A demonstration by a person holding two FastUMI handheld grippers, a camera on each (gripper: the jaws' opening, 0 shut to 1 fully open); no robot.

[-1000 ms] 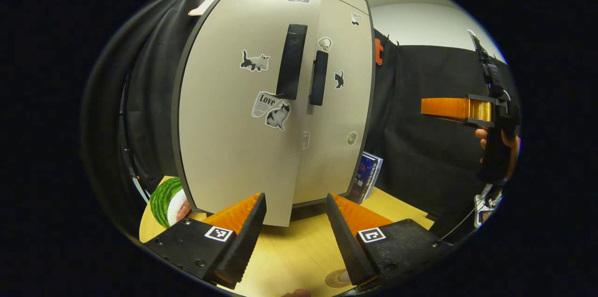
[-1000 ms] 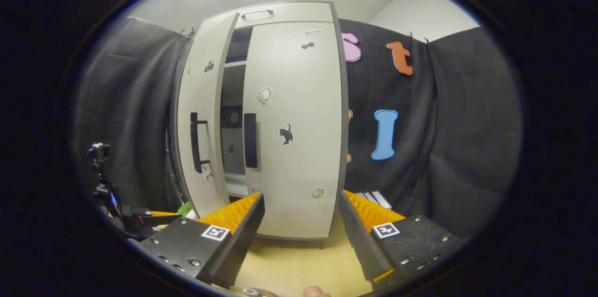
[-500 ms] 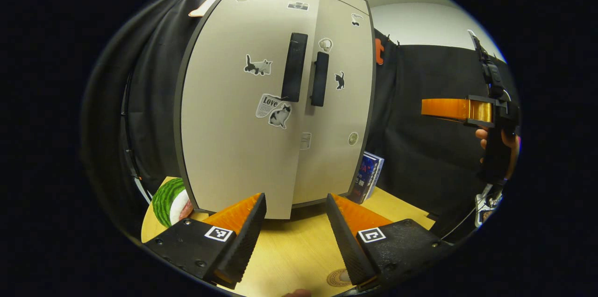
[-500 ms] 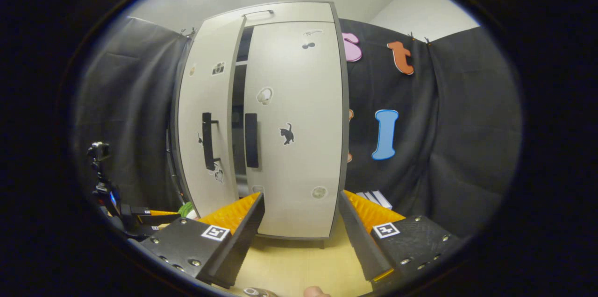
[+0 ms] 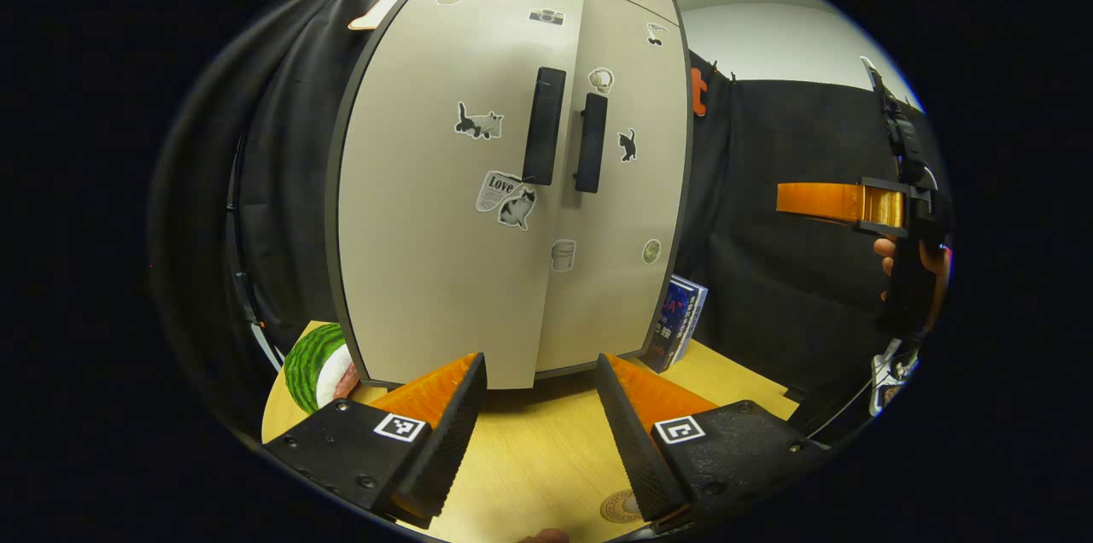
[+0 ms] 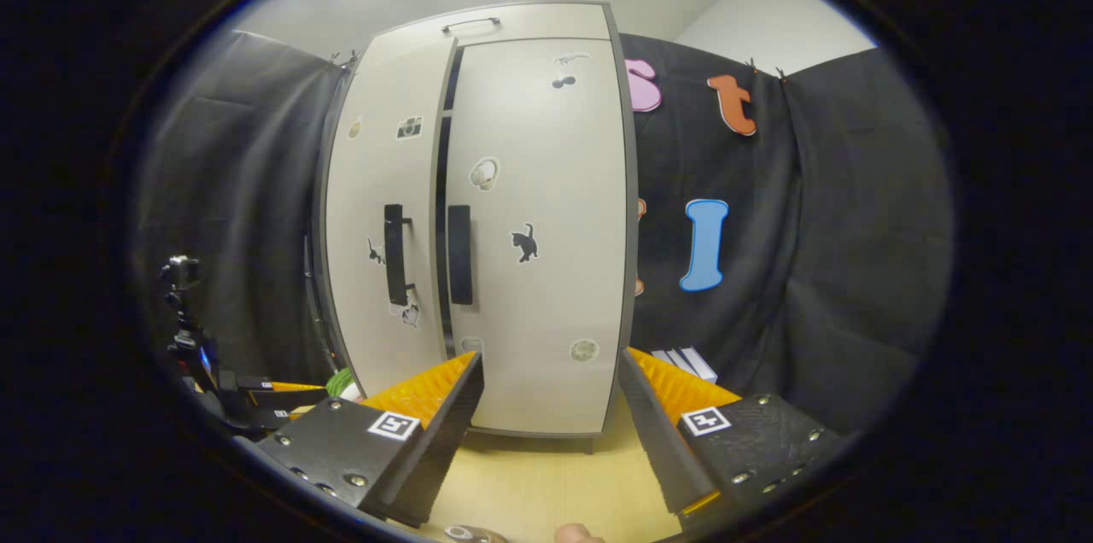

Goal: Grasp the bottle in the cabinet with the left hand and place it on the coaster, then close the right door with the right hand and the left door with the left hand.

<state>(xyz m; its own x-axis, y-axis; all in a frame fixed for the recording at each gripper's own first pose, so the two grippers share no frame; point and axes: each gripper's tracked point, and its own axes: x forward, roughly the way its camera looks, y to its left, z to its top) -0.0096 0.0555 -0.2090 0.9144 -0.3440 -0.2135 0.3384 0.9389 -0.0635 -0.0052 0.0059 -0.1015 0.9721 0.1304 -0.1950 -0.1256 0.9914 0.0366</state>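
Now both sets of fingers are wide open and hold nothing, the left gripper (image 5: pixel 540 432) and the right gripper (image 6: pixel 551 432). The left door (image 5: pixel 435 210) has swung almost shut beside the right door (image 5: pixel 615 210); only a thin dark gap is left. I can't see the bottle. The coaster (image 5: pixel 619 507) sits on the desk (image 5: pixel 546 449). The job looks nearly done.

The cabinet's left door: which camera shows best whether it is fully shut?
The right gripper view: it looks along the left door and shows a dark slit beside the right door, so it is not quite shut. The left gripper view faces the left door broadly, showing its stickers.
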